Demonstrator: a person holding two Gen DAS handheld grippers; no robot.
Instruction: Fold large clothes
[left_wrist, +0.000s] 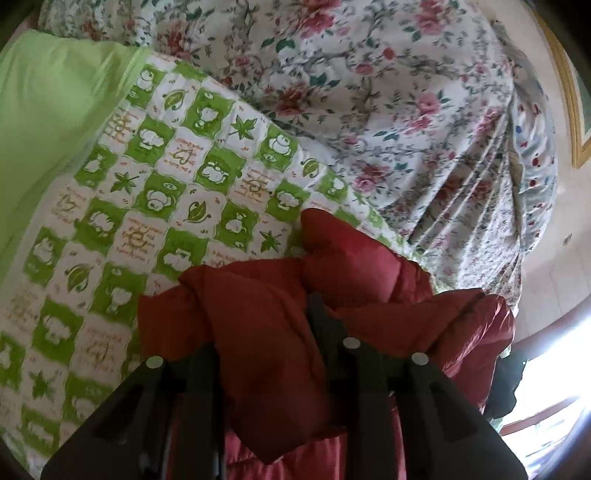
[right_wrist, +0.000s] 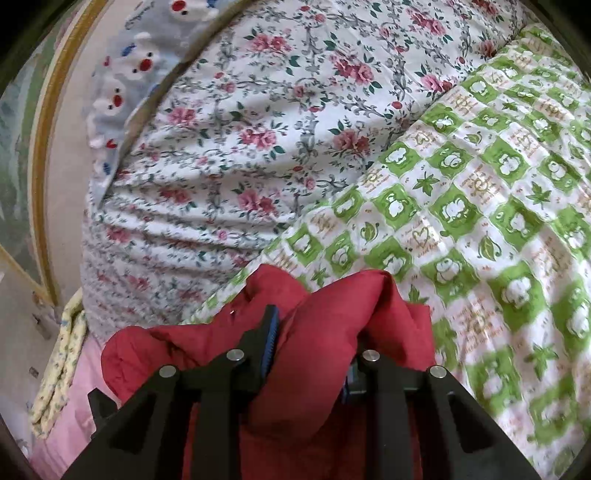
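Observation:
A padded red jacket (left_wrist: 280, 317) is bunched up between the fingers of my left gripper (left_wrist: 266, 332), which is shut on it and holds it above the bed. In the right wrist view the same red jacket (right_wrist: 332, 314) fills the jaws of my right gripper (right_wrist: 314, 332), which is shut on a thick fold. One black finger with a blue pad (right_wrist: 269, 332) shows against the fabric; the other finger is mostly hidden by the cloth. The rest of the jacket hangs below the grippers, out of sight.
Under the jacket lies a green-and-white checked quilt (left_wrist: 147, 192) on the bed, also in the right wrist view (right_wrist: 480, 206). A floral duvet (left_wrist: 388, 92) is heaped beyond it. A lime green cloth (left_wrist: 48, 129) lies at the left. A gold-framed picture (right_wrist: 44, 147) hangs on the wall.

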